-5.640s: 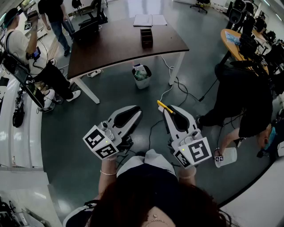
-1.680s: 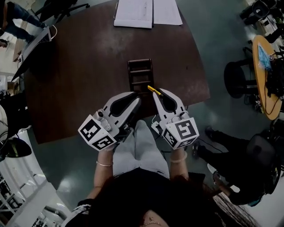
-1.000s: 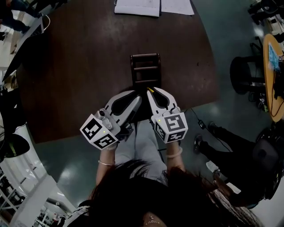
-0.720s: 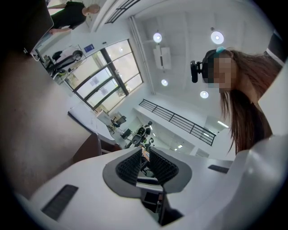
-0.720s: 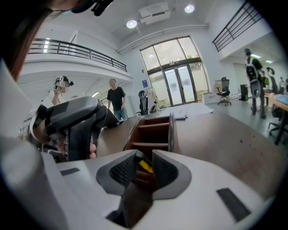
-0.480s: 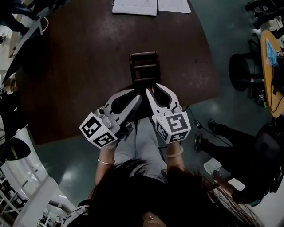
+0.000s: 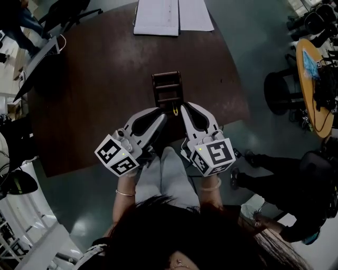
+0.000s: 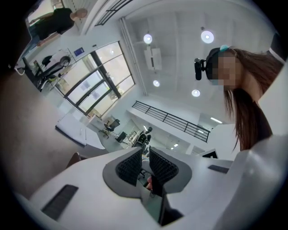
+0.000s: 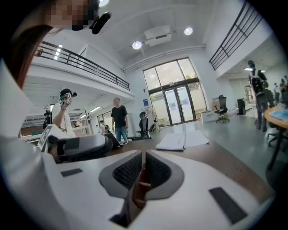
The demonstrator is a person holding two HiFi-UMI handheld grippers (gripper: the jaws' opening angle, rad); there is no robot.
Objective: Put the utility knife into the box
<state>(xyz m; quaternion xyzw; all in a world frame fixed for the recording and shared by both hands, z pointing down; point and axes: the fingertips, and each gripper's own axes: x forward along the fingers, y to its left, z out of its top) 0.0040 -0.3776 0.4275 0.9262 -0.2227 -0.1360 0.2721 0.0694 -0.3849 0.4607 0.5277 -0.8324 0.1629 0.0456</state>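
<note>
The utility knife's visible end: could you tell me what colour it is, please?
Yellow. The utility knife shows best in the head view.

Box (image 7: 167, 89) mid-table (image 7: 95, 100), papers (image 7: 171, 16) behind it at far edge

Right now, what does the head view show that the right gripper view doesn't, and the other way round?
Only the head view shows the dark box, just beyond the yellow tip of the utility knife. Only the right gripper view shows the jaws of the right gripper closed on the knife, seen edge-on, plus glass doors and ceiling lights. Both show the brown table, the papers at its far side and the left gripper.
</note>
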